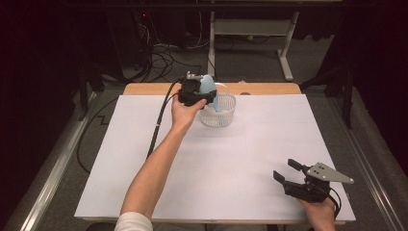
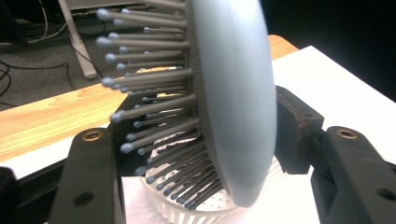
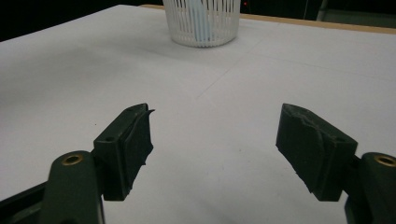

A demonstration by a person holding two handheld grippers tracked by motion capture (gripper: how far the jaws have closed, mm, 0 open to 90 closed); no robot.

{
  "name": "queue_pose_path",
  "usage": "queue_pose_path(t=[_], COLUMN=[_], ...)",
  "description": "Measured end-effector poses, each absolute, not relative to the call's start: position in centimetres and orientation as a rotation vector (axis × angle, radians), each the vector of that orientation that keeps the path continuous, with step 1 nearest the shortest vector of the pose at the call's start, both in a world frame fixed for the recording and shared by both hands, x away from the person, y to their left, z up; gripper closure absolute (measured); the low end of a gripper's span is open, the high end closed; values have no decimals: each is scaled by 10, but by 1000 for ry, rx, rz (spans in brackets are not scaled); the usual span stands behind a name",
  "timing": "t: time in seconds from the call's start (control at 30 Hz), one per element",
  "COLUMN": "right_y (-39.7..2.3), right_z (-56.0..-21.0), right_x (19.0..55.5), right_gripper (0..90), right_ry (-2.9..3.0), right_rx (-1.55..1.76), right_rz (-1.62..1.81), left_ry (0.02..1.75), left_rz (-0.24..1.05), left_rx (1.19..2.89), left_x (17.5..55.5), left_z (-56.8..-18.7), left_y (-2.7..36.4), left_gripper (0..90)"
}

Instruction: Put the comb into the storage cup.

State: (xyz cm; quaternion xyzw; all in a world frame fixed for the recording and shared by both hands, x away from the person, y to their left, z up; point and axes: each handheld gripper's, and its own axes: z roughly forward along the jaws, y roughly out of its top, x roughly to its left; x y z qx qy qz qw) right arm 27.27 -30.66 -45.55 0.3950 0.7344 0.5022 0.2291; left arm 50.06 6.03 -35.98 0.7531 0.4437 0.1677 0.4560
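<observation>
A light blue hairbrush [image 1: 208,85] stands with its handle down inside a white slotted basket [image 1: 219,116] at the back of the table. Its head sits between the jaws of my left gripper [image 1: 208,96], which hovers over the basket's left rim. In the left gripper view the brush [image 2: 233,102] has its bristles toward the left jaw and its smooth back just beside the right pad. The jaws stand apart around it, and the basket [image 2: 210,212] is below. My right gripper [image 1: 284,169] rests open and empty near the front right edge, facing the basket [image 3: 203,23].
A white sheet [image 1: 216,159] covers the table, with a wooden edge [image 1: 269,88] showing at the back. Beyond it are a desk frame [image 1: 286,53] and cables [image 1: 163,60] on the floor. A black cable [image 1: 159,122] trails from my left gripper across the sheet.
</observation>
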Motion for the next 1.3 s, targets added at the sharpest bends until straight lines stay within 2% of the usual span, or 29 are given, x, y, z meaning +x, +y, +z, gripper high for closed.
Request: queue_pose_path(t=[0.37,0.67,1.3], right_y=[-306,-306,-307], right_z=[-455,-455,-455], right_x=[273,273,273], right_gripper=[271,271,271], right_ry=[2021,2019,2016], right_rx=[1085,1086,1083], right_rz=[1380,1379,1382], left_ry=[1098,1125,1184], left_rz=[413,402,405], left_rx=[1870,1876,1888], left_x=[500,503,507], left_z=[-359,-360,-365], left_y=[63,69,79], left_gripper=[383,303,275])
